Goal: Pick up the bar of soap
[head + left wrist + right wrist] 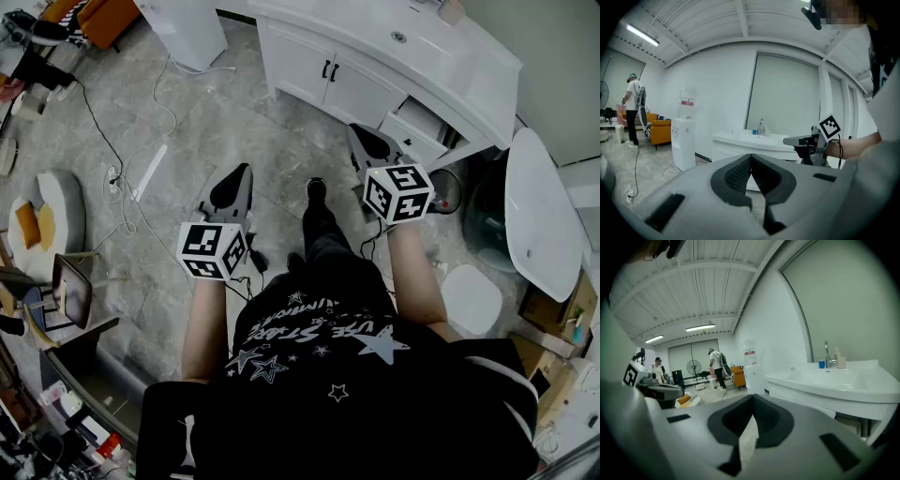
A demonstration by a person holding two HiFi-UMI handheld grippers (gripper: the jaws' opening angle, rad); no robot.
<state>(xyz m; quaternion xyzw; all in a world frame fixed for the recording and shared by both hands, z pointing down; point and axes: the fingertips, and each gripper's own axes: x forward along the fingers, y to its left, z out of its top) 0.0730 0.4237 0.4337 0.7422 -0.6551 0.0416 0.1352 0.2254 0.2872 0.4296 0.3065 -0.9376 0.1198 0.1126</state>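
My left gripper [751,161] is closed: its two dark ribbed pads meet in a line at the tips, with nothing pinched between them. My right gripper [752,404] is closed too, the pads pressed together at the front. Only a thin sliver of grey tiled floor [216,122] shows through lower down, and nothing is caught in that gap. Both grippers hang in the air over the floor at about waist level, touching nothing, the left one well apart from the right.

The white table with a basin and cupboard doors [450,56] stands ahead of me at about 1 o'clock, and neither gripper reaches it. In the right gripper view a metal tap [827,355] rises at the back of the table, at 2 o'clock from the jaws. A small blue cup [821,364] stands just beside the tap at its 9 o'clock. A small pale beige block [841,362] stands at its 3 o'clock. That block is the only thing here that looks like the bar of soap, but it is too small for me to be sure. It rests on the table, well apart from both grippers.
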